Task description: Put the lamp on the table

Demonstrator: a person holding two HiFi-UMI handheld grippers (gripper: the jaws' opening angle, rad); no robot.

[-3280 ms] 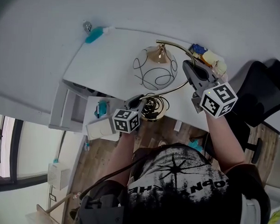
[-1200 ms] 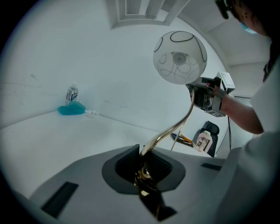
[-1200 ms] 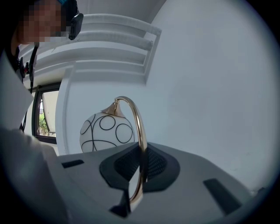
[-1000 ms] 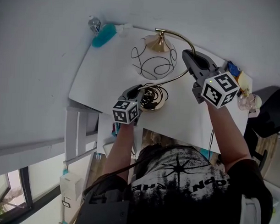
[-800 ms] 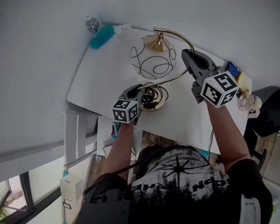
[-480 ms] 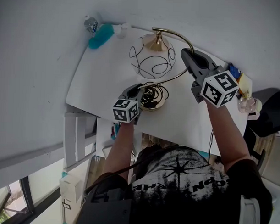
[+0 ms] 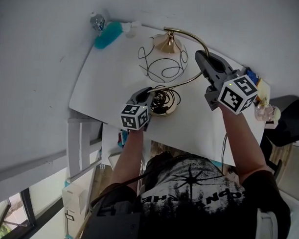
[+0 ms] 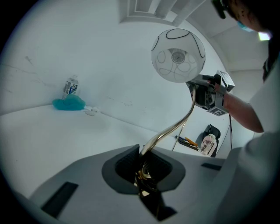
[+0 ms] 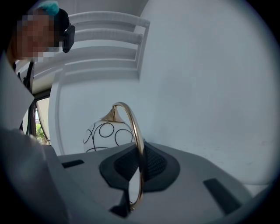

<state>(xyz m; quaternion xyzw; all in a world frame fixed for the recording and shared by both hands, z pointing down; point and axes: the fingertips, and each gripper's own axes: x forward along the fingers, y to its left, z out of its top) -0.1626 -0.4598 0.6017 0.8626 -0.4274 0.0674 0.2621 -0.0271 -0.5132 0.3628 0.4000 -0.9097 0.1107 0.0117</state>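
Since both grippers are clamped on brass, the thing to watch is how the lamp runs between them. The left gripper [image 8: 144, 165] has its jaws squeezed on the brass stem [image 8: 175, 127] right at the bottom, just above the base [image 7: 165, 103]. It's the nearer of the two to the front edge of the table [image 7: 104, 83]. The right gripper [image 9: 139, 162] is pinched shut on the same stem further up, where it curves over. So the long axis goes from the left gripper, up and across to the right one, then hooks back down to the globe shade [image 7: 162, 63], which hangs over the middle of the table.

The base looks like it's sitting on the tabletop with the cord [image 7: 160, 98] bunched on it, though I can't swear it's fully down. My guess is each gripper has to open and back straight off toward the person, not sideways, or that top-heavy shade tips.
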